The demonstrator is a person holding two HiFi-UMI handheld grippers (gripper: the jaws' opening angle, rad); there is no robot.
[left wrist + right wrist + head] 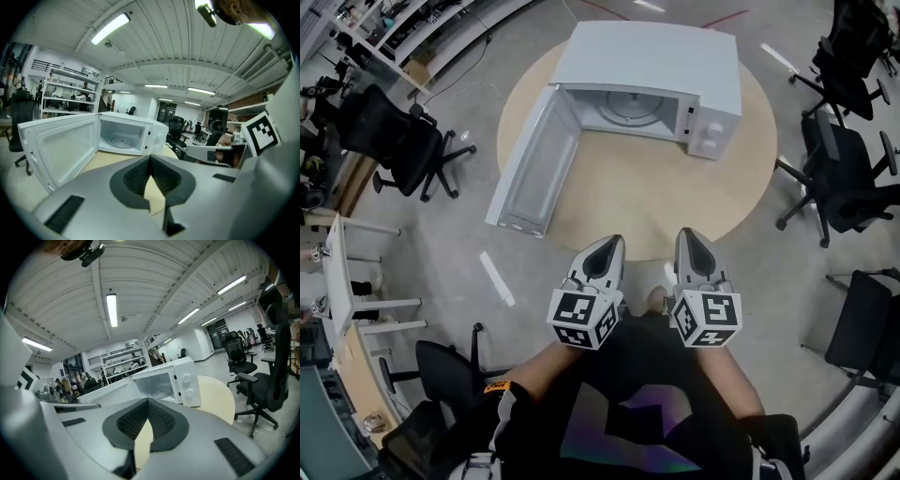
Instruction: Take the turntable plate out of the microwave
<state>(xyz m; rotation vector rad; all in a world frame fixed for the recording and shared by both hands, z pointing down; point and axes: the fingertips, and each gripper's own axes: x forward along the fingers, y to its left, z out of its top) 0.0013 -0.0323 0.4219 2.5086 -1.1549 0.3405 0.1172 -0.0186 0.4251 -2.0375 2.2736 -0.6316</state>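
Note:
A white microwave (661, 70) stands at the back of a round wooden table (656, 197), its door (530, 164) swung wide open to the left. The glass turntable plate (628, 108) lies flat inside the cavity; it also shows in the left gripper view (119, 140) and the right gripper view (161, 391). My left gripper (609, 246) and right gripper (687, 236) hover side by side over the table's near edge, well short of the microwave. Each is shut with its jaw tips together and nothing held, as seen at the left gripper (150, 159) and the right gripper (148, 401).
Black office chairs ring the table: one at the left (403, 141), two at the right (853, 178) (853, 56), another at the lower right (872, 328). A white desk (337, 272) stands at the far left. The open door overhangs the table's left edge.

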